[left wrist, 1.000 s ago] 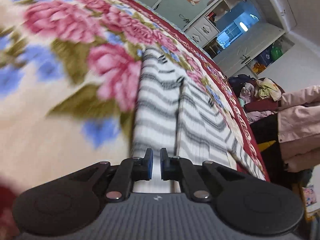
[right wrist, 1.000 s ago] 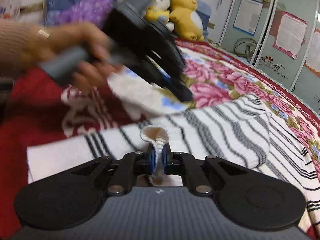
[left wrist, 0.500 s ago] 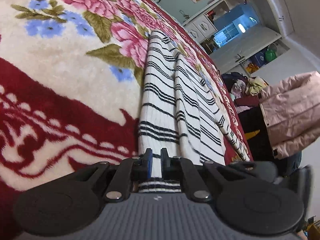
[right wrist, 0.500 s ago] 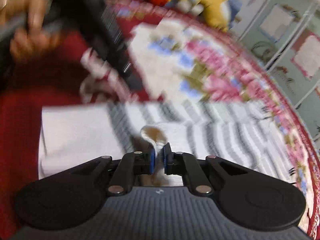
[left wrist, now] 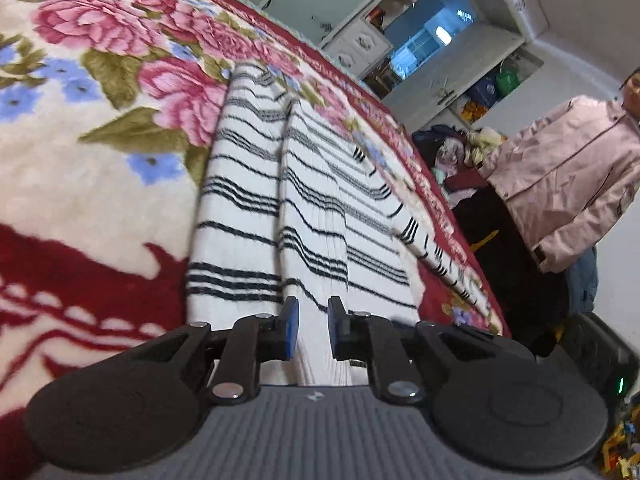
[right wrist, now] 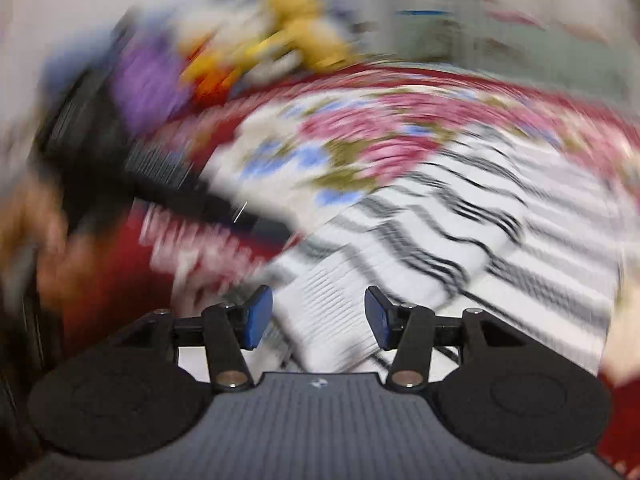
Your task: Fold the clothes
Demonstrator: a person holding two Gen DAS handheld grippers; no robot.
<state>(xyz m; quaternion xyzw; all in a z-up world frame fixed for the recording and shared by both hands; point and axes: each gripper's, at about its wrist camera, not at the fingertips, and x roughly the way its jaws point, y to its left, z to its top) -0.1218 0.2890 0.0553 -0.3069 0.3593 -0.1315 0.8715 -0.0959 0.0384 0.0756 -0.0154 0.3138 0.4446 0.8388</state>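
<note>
White knit with black stripes: a sweater (left wrist: 304, 208) is laid flat on a plush floral blanket (left wrist: 80, 128), sides turned in, one sleeve (left wrist: 436, 256) trailing toward the far edge. It is judged soft, light and floppy, with ribbing that should grip well; hold is best taken at the near edge or a folded corner. The left gripper (left wrist: 309, 330) is seen slightly parted over the near edge, nothing pinched. The right gripper (right wrist: 318, 318) is spread wide above the cloth, its view badly blurred. Cupboards (left wrist: 452, 76), a clothes pile (left wrist: 460, 152) and a person in a pink jacket (left wrist: 568, 184) are seen behind.
</note>
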